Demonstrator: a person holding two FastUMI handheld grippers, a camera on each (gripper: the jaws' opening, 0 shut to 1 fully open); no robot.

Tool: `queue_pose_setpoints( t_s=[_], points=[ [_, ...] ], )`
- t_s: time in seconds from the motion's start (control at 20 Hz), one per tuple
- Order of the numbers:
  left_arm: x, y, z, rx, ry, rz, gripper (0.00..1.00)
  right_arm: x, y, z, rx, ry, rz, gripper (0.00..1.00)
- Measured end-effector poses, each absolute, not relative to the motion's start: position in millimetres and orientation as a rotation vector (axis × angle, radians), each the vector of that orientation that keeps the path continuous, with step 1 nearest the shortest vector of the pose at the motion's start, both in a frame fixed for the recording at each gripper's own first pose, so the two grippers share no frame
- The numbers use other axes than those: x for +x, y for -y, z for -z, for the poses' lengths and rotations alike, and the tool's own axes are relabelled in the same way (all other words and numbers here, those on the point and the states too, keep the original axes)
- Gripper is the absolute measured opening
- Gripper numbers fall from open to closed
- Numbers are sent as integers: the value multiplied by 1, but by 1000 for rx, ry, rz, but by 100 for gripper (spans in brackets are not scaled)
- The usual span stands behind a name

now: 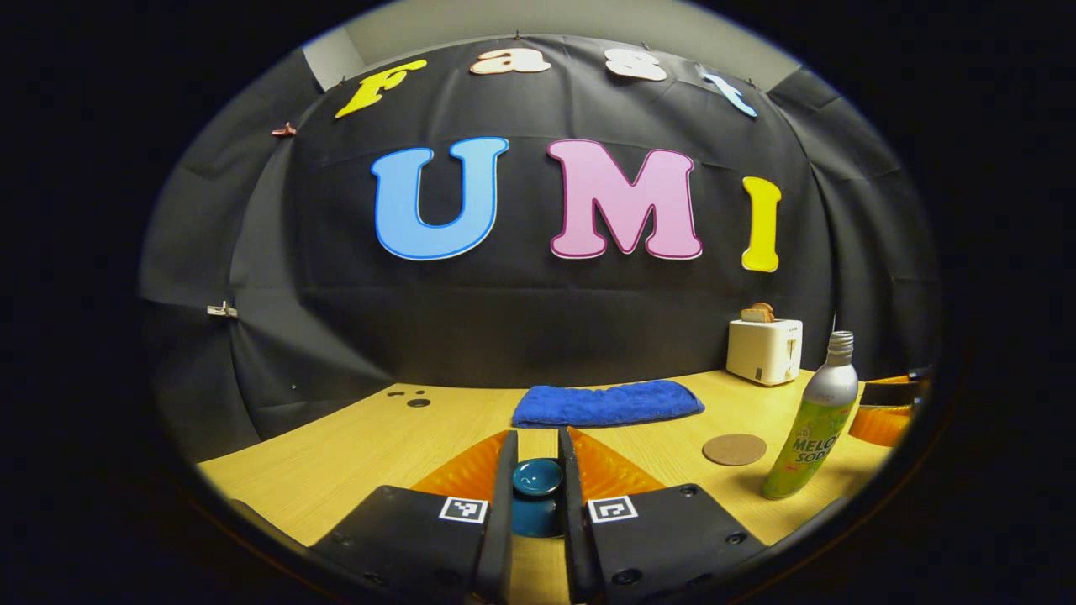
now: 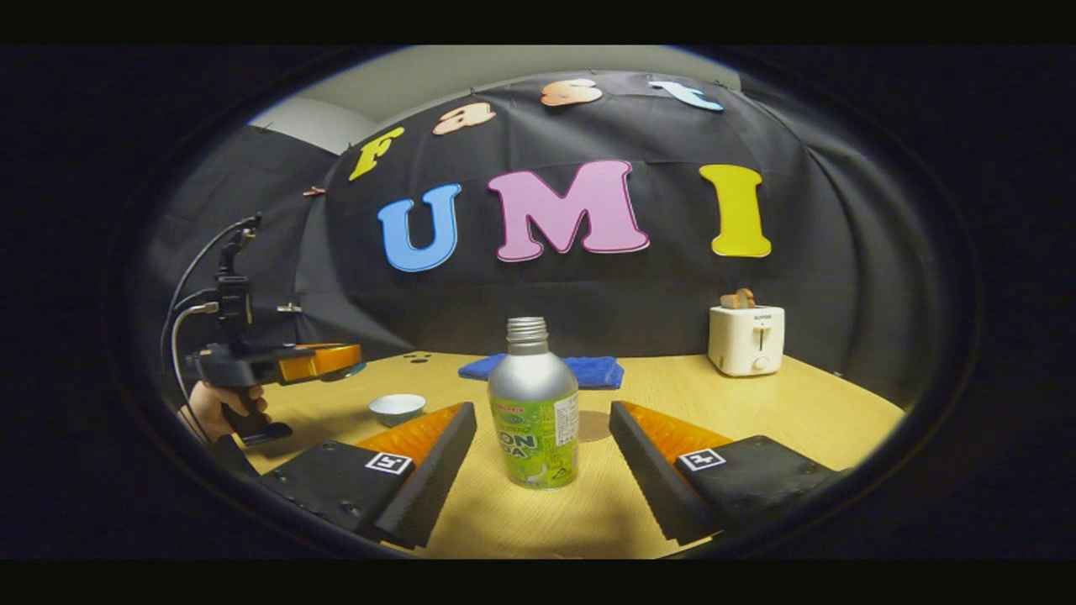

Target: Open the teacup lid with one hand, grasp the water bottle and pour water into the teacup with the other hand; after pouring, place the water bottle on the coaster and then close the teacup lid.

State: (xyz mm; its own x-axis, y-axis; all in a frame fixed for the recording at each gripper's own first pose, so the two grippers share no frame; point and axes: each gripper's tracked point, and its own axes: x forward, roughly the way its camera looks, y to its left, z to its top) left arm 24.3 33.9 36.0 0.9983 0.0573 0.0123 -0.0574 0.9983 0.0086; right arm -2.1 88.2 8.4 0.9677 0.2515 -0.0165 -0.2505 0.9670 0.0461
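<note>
Left gripper (image 1: 538, 496) apparently pinches the blue teacup lid (image 1: 537, 476); right gripper (image 2: 542, 458), wide, brackets the soda bottle (image 2: 533, 407) mid-worktop for grasping.

The bench (image 2: 756, 420) is pale wood-grain laminate, smooth with a soft sheen. The water bottle (image 2: 533, 403) has a brushed, silvery metal shoulder and threaded neck, its lower half wrapped in a glossy printed label. The teacup lid (image 1: 538, 476) looks like glazed ceramic — dark teal and shiny. A blue towel (image 1: 607, 402) is nappy cloth, matt. The coaster (image 1: 734, 449) looks like dull cork or fibreboard. The toaster (image 2: 746, 339) is smooth cream plastic. The left gripper (image 1: 538, 496) has matt black bodies and ribbed orange plastic — its jaws are lined with dark, rough-looking padding.
</note>
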Motion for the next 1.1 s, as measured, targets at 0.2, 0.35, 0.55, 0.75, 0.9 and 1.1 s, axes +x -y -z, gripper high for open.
queue_pose_setpoints(
  t_s=[0.2, 0.35, 0.55, 0.75, 0.9, 1.1],
  points=[
    [20, -46, -26, -13, -7, -61, 29, 23, -98, 4, 15, -50, -242, 99],
    [20, -50, -20, -24, -16, -57, 29, 40, -97, 17, -16, -85, -210, 99],
    [21, -55, -20, -26, -12, -53, 29, 53, -99, 20, -14, -88, -199, 99],
    [23, -54, -16, -38, -17, -41, 29, 63, -103, 16, -5, -82, -210, 99],
    [23, -58, -13, -46, -22, -47, 29, 67, -111, 15, -27, -93, -227, 83],
    [19, -69, -12, -51, -13, -66, 29, 73, -117, 12, -126, -105, -250, 81]
  ],
)
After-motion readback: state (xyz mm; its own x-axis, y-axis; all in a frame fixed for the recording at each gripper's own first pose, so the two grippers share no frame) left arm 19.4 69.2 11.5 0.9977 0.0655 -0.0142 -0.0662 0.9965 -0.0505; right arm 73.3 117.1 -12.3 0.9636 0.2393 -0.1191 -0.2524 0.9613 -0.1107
